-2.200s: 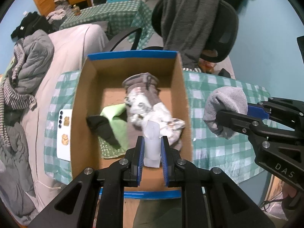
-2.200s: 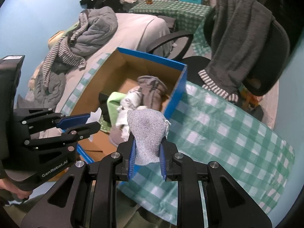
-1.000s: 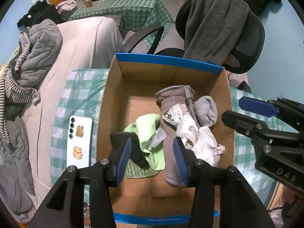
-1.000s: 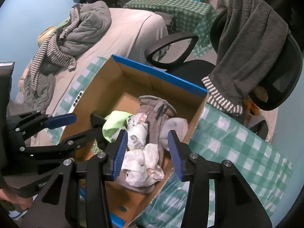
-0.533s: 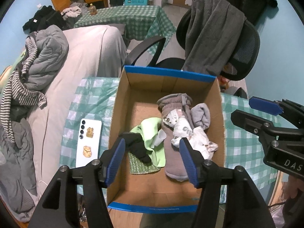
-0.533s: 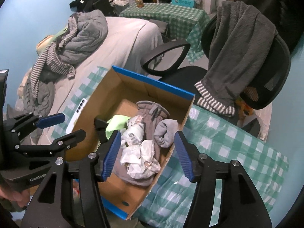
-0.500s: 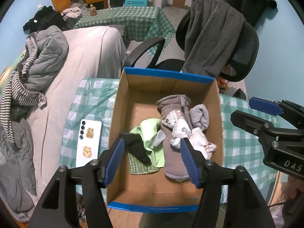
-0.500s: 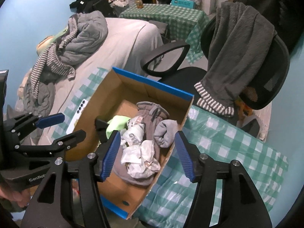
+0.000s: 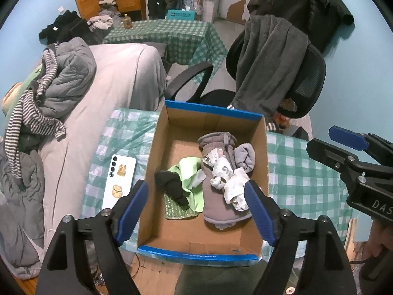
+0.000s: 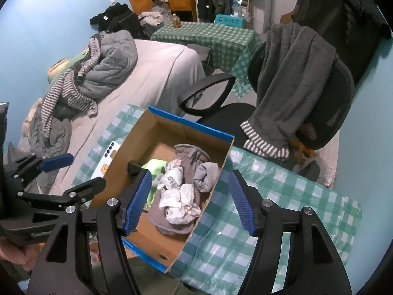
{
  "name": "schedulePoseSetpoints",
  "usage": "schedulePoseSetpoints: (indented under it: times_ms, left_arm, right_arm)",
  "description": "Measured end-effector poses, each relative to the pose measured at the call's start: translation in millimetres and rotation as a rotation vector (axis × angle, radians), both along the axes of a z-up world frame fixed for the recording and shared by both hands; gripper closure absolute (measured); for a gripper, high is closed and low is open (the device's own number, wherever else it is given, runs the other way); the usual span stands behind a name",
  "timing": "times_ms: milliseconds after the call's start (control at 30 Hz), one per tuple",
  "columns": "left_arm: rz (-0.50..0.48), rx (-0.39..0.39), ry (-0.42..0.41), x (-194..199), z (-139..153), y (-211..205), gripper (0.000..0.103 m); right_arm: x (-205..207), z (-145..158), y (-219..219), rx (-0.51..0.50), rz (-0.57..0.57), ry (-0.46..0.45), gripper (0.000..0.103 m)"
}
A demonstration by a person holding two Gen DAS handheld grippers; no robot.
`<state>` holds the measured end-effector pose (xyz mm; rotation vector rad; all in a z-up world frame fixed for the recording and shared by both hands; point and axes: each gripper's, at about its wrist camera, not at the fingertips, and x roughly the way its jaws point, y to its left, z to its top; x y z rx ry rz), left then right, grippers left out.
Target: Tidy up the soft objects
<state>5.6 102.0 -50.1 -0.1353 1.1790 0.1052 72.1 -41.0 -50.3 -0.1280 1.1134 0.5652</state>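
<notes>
An open cardboard box (image 9: 260,145) with blue edges stands on the green checked table and also shows in the right wrist view (image 10: 122,154). Inside lie a grey glove (image 9: 216,206), a rolled grey sock (image 9: 244,158), crumpled white cloth (image 9: 233,186), a light green cloth (image 9: 188,172) and a black sock (image 9: 172,184). My left gripper (image 9: 196,211) is open and empty above the box's near edge. My right gripper (image 10: 190,201) is open and empty, high over the box's right side.
A white phone (image 9: 119,179) lies on the table left of the box. A black office chair draped with a grey towel (image 9: 272,66) stands behind the table. A bed with piled clothes (image 9: 49,91) is on the left. The checked tablecloth (image 10: 282,211) extends right of the box.
Both grippers have let go of their cloth pieces into the box, opened wide, and pulled back and up. The grey sock now lies in the box beside the glove.
</notes>
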Motion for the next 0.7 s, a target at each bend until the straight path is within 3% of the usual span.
schedulePoseSetpoints:
  times_ms: [700]
  left_arm:
    - [-0.030, 0.045, -0.013, -21.2, 29.3, -39.0, 0.021]
  right_arm:
    - [-20.4, 30.7, -35.8, 0.014, -0.049, -0.047, 0.037]
